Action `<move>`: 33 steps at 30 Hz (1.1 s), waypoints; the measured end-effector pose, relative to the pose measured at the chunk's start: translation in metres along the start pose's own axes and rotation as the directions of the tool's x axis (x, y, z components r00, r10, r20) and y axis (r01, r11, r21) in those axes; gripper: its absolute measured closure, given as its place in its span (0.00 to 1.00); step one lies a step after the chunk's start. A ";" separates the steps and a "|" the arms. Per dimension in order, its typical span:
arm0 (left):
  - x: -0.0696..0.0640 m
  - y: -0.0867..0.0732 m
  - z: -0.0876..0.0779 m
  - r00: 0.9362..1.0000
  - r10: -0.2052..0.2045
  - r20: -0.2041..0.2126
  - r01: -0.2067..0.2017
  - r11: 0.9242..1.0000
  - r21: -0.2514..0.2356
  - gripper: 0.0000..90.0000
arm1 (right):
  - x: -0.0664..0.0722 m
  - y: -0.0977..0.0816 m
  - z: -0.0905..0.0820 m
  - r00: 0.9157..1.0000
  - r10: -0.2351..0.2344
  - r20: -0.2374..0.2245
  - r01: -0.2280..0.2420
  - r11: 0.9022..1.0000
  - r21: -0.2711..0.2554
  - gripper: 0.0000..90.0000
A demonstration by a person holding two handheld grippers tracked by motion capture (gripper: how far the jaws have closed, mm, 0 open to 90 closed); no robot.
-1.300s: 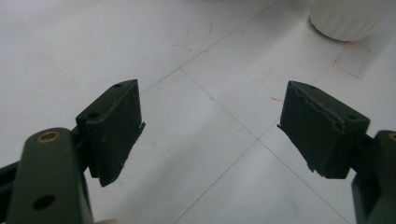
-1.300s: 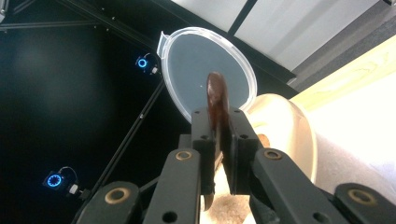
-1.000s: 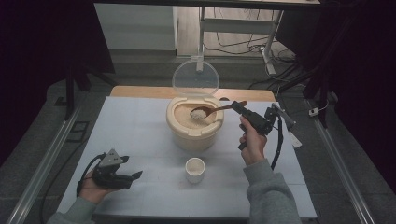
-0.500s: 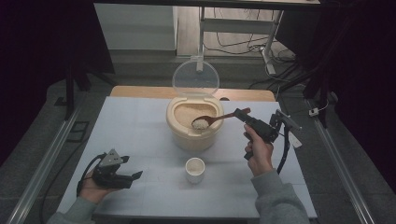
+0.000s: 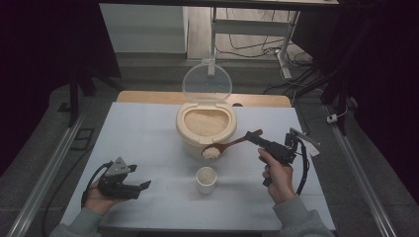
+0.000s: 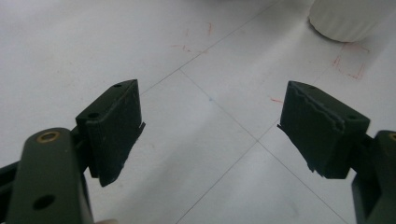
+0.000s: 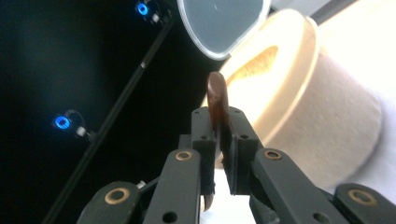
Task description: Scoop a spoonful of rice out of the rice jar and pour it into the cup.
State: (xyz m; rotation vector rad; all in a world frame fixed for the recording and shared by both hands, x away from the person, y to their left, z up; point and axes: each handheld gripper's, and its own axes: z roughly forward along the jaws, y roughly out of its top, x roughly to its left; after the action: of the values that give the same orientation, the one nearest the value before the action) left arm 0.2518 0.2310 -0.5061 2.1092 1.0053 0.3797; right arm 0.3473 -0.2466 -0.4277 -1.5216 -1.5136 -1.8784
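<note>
A cream rice container with its clear lid raised stands at the table's middle; it is full of rice. My right gripper is shut on the handle of a brown wooden spoon, whose bowl carries a heap of rice in front of the container, above and just behind a small white cup. In the right gripper view the spoon handle is clamped edge-on between the jaws beside the container. My left gripper rests open at the front left; its pads hold nothing, and the cup shows beyond.
The white table has free room on the left and right of the container. A wooden strip runs along its back edge. Metal rails flank the table, and cables lie on the floor behind.
My right gripper has drawn the spoon out of the container toward the front, so the loaded bowl now hangs over the front rim near the cup. The left gripper has stayed put.
</note>
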 end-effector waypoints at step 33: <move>0.000 -0.001 0.001 1.000 0.004 -0.006 -0.004 1.000 0.007 0.23 | 0.020 -0.028 0.008 0.889 -0.452 0.076 0.442 0.890 0.111 0.93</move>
State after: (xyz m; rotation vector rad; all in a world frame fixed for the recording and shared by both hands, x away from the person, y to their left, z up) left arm 0.2520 0.2307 -0.5073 2.1175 1.0070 0.3850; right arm 0.3225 -0.2206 -0.4267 -1.3219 -2.1156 -1.9492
